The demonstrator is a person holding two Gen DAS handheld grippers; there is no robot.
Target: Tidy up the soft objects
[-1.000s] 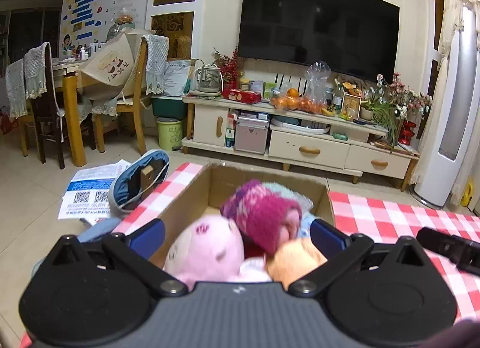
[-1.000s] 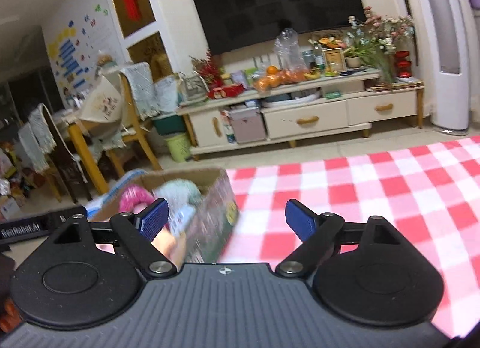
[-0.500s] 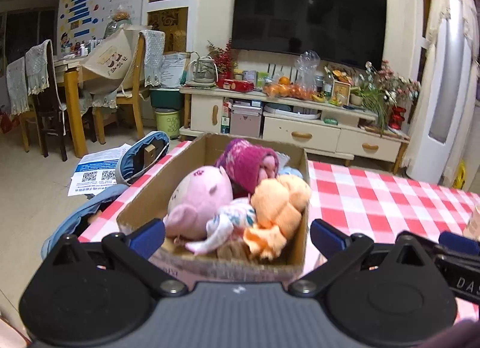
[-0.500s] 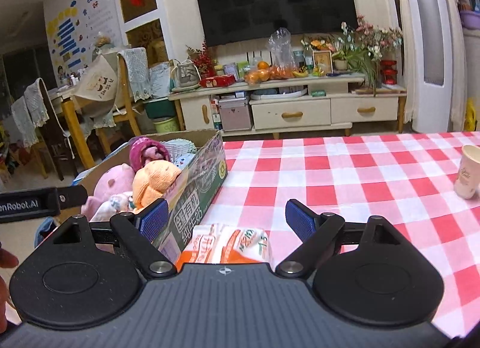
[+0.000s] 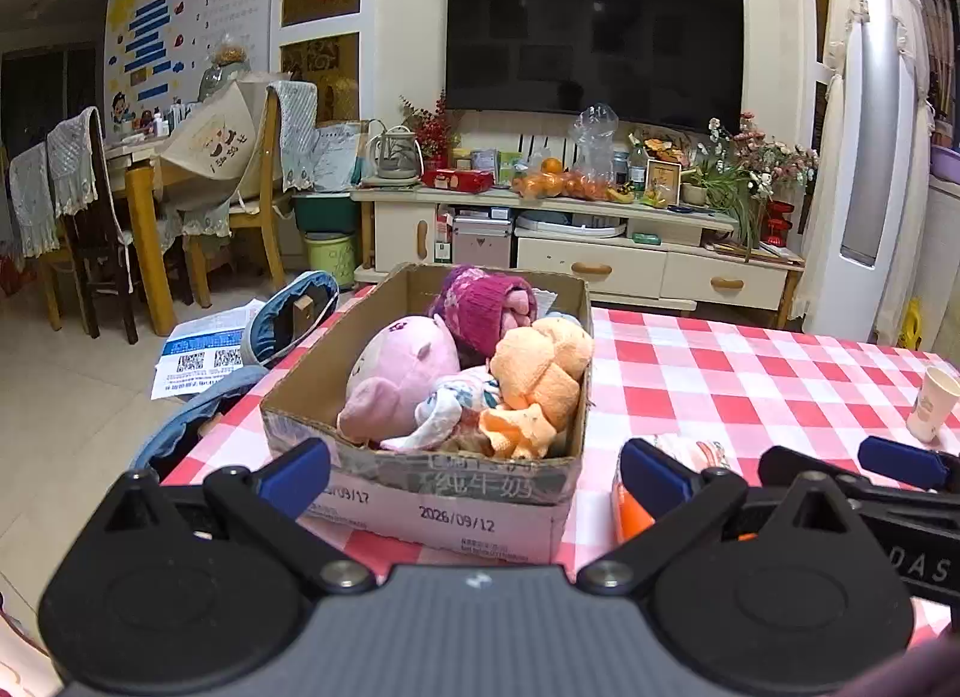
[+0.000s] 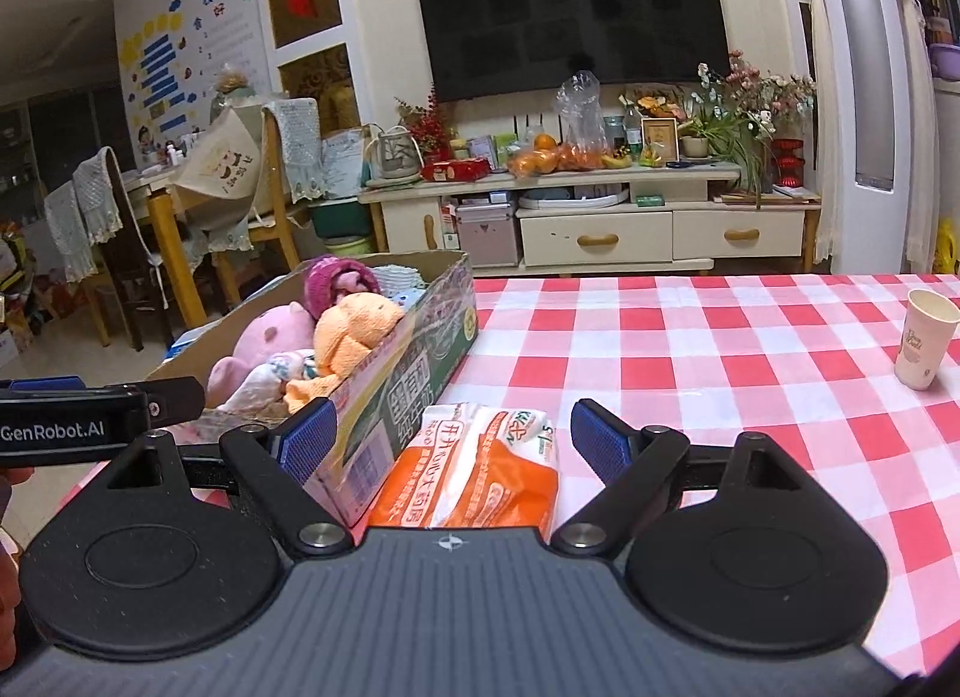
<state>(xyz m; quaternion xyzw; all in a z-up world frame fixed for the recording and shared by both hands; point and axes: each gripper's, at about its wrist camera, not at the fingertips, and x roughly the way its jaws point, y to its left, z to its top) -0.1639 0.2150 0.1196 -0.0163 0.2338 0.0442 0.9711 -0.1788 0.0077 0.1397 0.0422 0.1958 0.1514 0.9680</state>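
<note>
A cardboard box [image 5: 432, 493] [image 6: 414, 373] stands on the red-checked table near its left edge. It holds a pink plush pig [image 5: 402, 373] [image 6: 270, 337], an orange plush [image 5: 540, 373] [image 6: 354, 337], a magenta knit hat [image 5: 486, 301] [image 6: 330, 277] and a small floral cloth [image 5: 444, 409]. An orange-and-white soft packet [image 6: 474, 469] [image 5: 630, 511] lies on the table right of the box. My left gripper [image 5: 474, 469] is open and empty, in front of the box. My right gripper [image 6: 453, 439] is open and empty, its fingers either side of the packet.
A paper cup [image 6: 924, 337] [image 5: 930, 403] stands at the table's right side. Beyond the table are a TV cabinet [image 5: 576, 253] with clutter, a dining table with chairs [image 5: 150, 199] at left, and papers and a blue bag [image 5: 288, 319] on the floor.
Both grippers have pulled back from the box toward the near table edge. The whole box front and the orange packet have come into view. Both stay open.
</note>
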